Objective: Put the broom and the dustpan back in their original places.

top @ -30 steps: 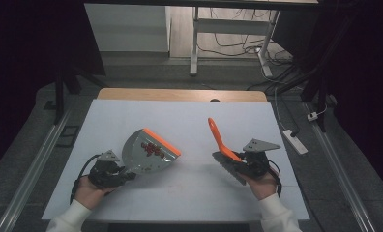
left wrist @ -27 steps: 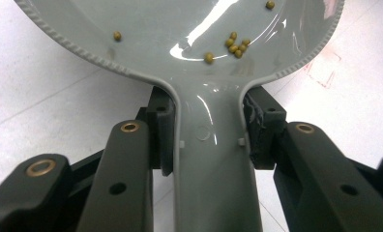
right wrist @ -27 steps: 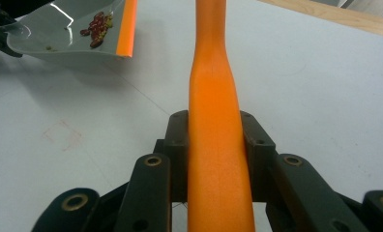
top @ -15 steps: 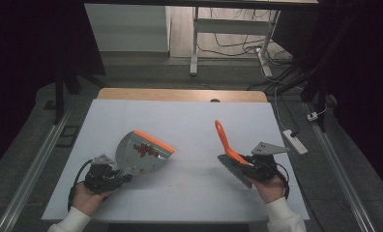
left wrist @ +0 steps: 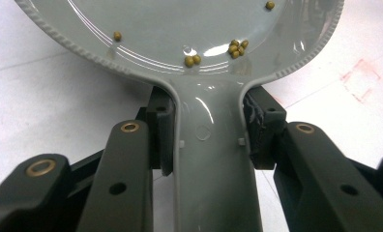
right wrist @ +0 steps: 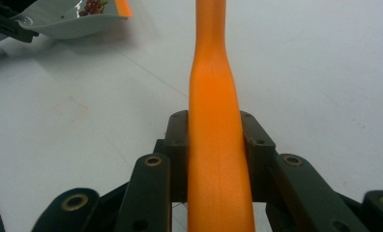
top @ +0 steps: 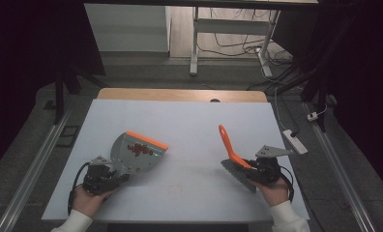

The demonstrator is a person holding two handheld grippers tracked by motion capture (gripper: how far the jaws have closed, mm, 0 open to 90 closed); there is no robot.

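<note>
Both hand-held grippers stay clamped: left (top: 116, 175) on the bead-loaded dustpan (top: 139, 152), right (top: 250, 166) on the brush (top: 228, 147), now drifted lower right; sweeping seems finished.

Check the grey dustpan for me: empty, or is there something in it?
Not empty. The dustpan, held by its handle in the left hand-held gripper, carries a scatter of small beads, yellowish up close and reddish from the high view.

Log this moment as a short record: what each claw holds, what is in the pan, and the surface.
left claw: shut on the dustpan handle
right claw: shut on the brush by its orange handle
dustpan: grey with an orange lip, tilted
contents: small beads scattered in the pan
brush: bristle end low by the hand, handle pointing up and away
surface: white board on a table
</note>
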